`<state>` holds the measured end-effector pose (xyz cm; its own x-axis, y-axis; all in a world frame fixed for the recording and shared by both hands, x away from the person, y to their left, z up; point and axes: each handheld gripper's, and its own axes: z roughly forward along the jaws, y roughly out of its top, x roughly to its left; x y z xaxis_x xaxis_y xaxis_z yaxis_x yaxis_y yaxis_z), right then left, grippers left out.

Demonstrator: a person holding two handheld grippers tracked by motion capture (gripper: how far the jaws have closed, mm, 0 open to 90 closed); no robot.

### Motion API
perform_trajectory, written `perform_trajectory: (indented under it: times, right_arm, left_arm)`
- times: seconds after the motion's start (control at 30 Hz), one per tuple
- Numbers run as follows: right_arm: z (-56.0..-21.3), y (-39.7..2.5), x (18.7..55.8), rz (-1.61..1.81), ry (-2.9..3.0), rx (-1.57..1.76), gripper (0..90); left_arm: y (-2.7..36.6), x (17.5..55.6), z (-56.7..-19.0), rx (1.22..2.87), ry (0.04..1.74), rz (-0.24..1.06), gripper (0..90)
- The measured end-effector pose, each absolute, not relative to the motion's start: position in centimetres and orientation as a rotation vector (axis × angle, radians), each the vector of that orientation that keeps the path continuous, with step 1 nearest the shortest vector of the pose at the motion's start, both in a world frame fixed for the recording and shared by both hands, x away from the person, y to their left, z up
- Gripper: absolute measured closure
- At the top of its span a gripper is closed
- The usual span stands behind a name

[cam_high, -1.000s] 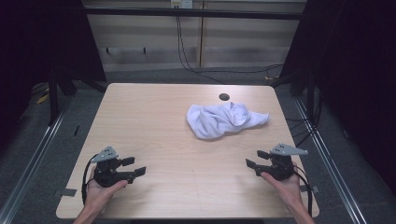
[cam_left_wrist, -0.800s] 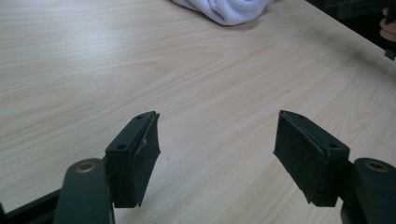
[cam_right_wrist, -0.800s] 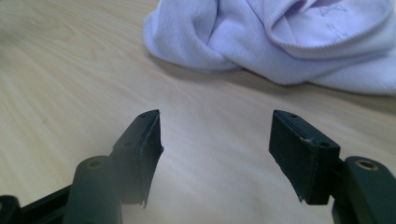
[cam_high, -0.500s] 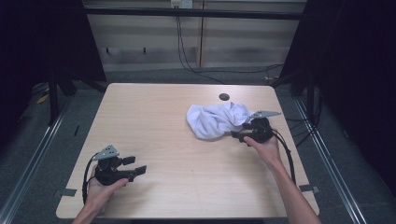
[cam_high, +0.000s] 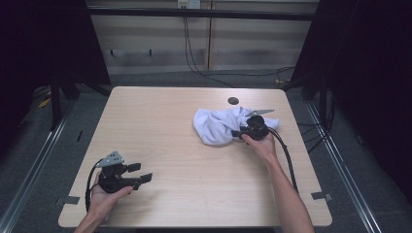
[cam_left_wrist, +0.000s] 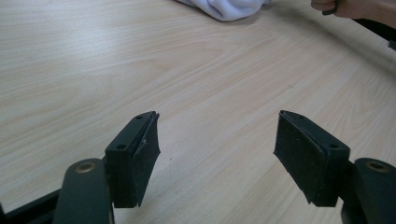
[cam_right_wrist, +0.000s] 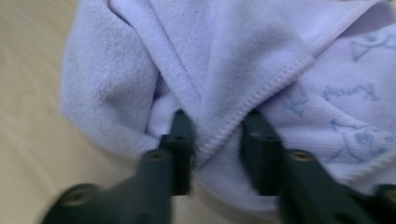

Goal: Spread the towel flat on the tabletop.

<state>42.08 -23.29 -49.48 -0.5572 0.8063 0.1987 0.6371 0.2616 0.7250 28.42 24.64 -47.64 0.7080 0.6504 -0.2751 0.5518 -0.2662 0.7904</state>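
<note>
The right tongs [cam_right_wrist: 215, 140] straddle a fold of the white towel [cam_high: 216, 125], not yet clamped; the left tongs [cam_high: 142, 173] rest apart on the worktop [cam_high: 170, 126].

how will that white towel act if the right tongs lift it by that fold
The towel is crumpled in soft folds, so it will probably hang limp and unfurl rather than hold shape. Its terry pile looks grippy, so the right tongs, straddling a hemmed fold, seem unlikely to slip. It looks light; a push would likely bunch it.

A pale wooden bench [cam_high: 160, 126] is standing on grey carpet [cam_high: 43, 160]; black cables [cam_high: 194, 53] are hanging down the slatted wall [cam_high: 145, 34] beyond its far edge, between dark curtains [cam_high: 39, 39].
</note>
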Motion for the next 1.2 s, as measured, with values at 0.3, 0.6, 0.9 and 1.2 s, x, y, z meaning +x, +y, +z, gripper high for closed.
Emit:
perform_trajectory:
  times: [0.3,0.6,0.9,1.2]
  right_arm:
    - [-50.9,-21.7,38.4,1.264,2.402,1.267,83.5]
    - [-50.6,-19.6,35.5,1.272,2.516,1.134,83.6]
    - [-50.2,-17.5,32.0,1.287,2.626,1.037,83.5]
    - [-49.7,-16.3,26.6,1.273,2.738,0.901,82.7]
  left_arm:
    - [24.0,28.4,-47.6,1.947,0.899,0.113,37.0]
    - [23.2,28.3,-47.6,1.978,0.885,0.119,41.9]
    - [23.4,28.0,-47.2,1.928,0.880,0.068,43.3]
    - [20.5,27.0,-46.1,1.950,0.753,0.056,50.4]
